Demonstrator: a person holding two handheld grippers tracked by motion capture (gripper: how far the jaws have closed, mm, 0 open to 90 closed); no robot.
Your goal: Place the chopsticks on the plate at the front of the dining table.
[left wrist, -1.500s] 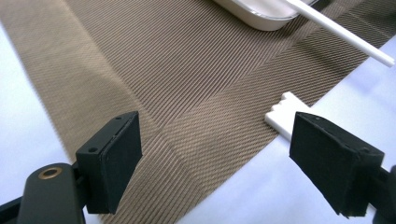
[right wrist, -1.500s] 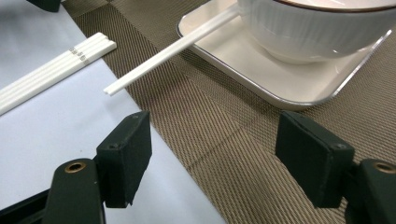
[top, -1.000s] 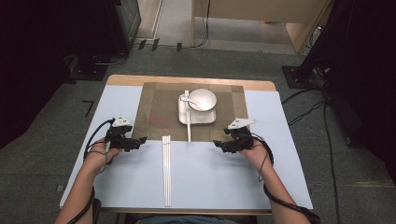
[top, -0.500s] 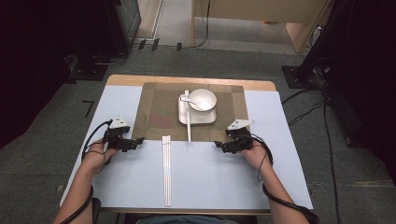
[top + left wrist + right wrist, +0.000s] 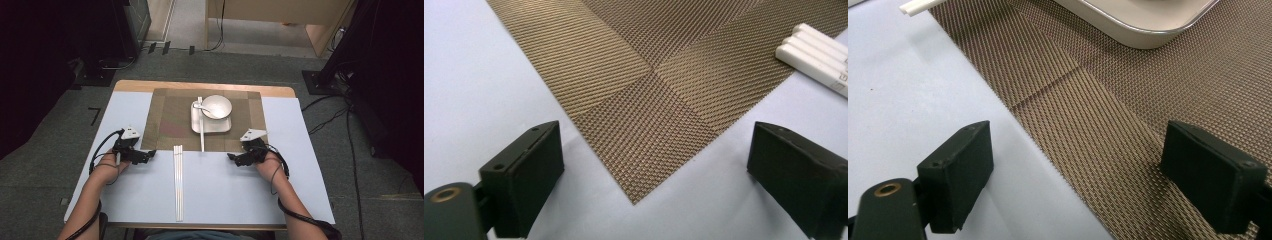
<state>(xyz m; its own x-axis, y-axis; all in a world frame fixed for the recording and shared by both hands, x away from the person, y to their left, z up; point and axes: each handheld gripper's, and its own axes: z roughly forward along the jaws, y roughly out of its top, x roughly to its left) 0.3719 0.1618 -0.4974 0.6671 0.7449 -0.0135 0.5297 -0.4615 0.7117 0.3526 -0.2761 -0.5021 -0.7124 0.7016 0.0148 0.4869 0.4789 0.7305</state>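
Note:
A brown woven placemat (image 5: 165, 120) lies on the pale table cover, and my two grippers rest at its near corners. My left gripper (image 5: 150, 156) is open; its jaws have just been opening, and the mat's corner (image 5: 644, 145) lies flat on the table between them, untouched by the pads. My right gripper (image 5: 234, 159) is also open, and its jaws have just been opening further. In its own view the right gripper (image 5: 1085, 175) straddles the mat's near edge (image 5: 1083, 150). In the left gripper view my left gripper (image 5: 659, 170) stands wide.
On the mat stand a square metal plate (image 5: 196, 127) with a white bowl (image 5: 216, 106), and a long white stick (image 5: 201, 137) lies across the plate. White chopsticks (image 5: 178, 182) lie on the table (image 5: 300, 175) between my hands; the ends of the chopsticks (image 5: 814, 55) are near the mat.
Both hands stay where they were. The left gripper's jaws look a little wider apart than before. The mat, plate and chopsticks have not shifted.

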